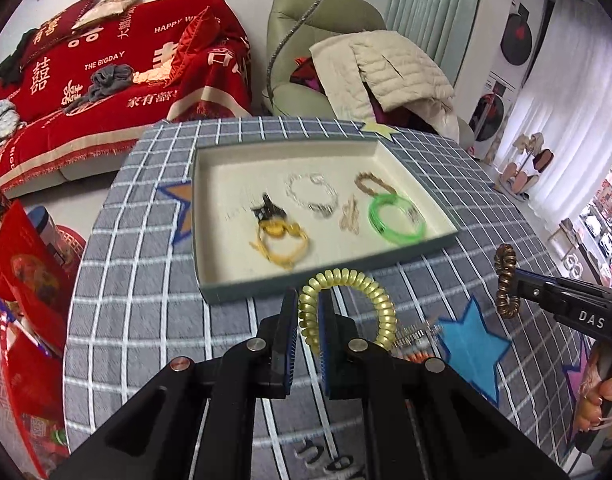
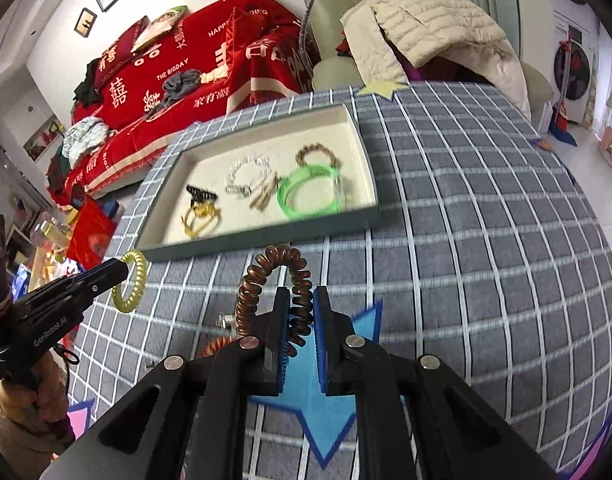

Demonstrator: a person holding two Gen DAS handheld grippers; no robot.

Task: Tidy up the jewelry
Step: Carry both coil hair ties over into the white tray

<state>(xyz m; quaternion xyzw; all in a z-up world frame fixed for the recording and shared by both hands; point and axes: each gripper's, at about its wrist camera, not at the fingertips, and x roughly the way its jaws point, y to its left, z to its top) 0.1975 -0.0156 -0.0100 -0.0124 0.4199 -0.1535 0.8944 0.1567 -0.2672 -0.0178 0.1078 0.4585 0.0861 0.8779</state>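
A yellow coil hair tie point(image 1: 348, 304) is pinched between the closed jaws of the left gripper point(image 1: 308, 312), held above a grey checked tablecloth point(image 1: 145, 280). A brown coil hair tie point(image 2: 279, 292) is clamped likewise in the right gripper point(image 2: 299, 312). Just beyond both, a shallow tray point(image 1: 209, 276) is seen holding a green bangle point(image 1: 396, 218), a clear bracelet point(image 1: 312, 194), and what may be a black hair clip point(image 1: 267, 210).

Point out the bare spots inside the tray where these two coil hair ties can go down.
Tray: bare floor along its far wall behind the clear bracelet, and the left strip beside the yellow bracelet. Crowded middle to right: clear bracelet, beige clips and green bangle sit close together.
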